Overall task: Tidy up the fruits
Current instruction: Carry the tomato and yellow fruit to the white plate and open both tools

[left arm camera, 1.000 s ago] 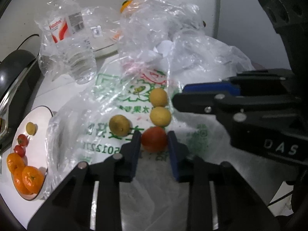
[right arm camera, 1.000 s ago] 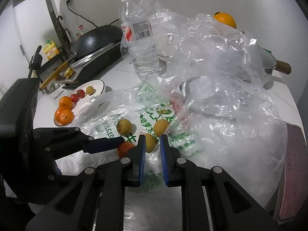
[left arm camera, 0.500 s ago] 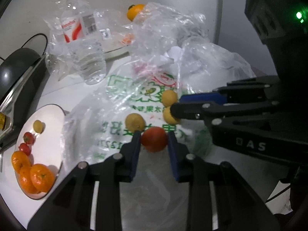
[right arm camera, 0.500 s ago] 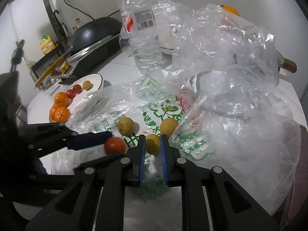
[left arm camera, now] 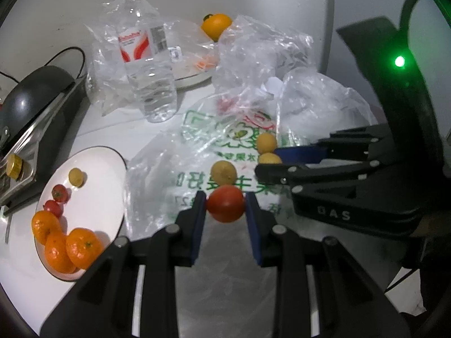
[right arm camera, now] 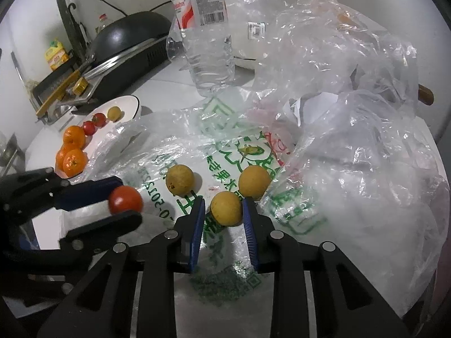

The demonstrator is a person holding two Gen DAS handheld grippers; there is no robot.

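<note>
Left gripper [left arm camera: 225, 207] is clamped on the round red tomato [left arm camera: 225, 202], lifted off the printed clear plastic bag [left arm camera: 194, 166], probably bound for the white round plate [left arm camera: 93, 186] at nine o'clock, where like fruits sit grouped. Right gripper [right arm camera: 223, 211] brackets a small yellow round fruit [right arm camera: 226, 208]; whether it grips I cannot tell. A second ago the tomato was lower, near the bag.

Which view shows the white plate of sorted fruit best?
The left wrist view: the white plate lies nearly whole at left, with its oranges, small tomatoes and one yellow fruit easy to count. In the right wrist view the plate sits farther off and foreshortened, its near side behind the plastic bag.
</note>
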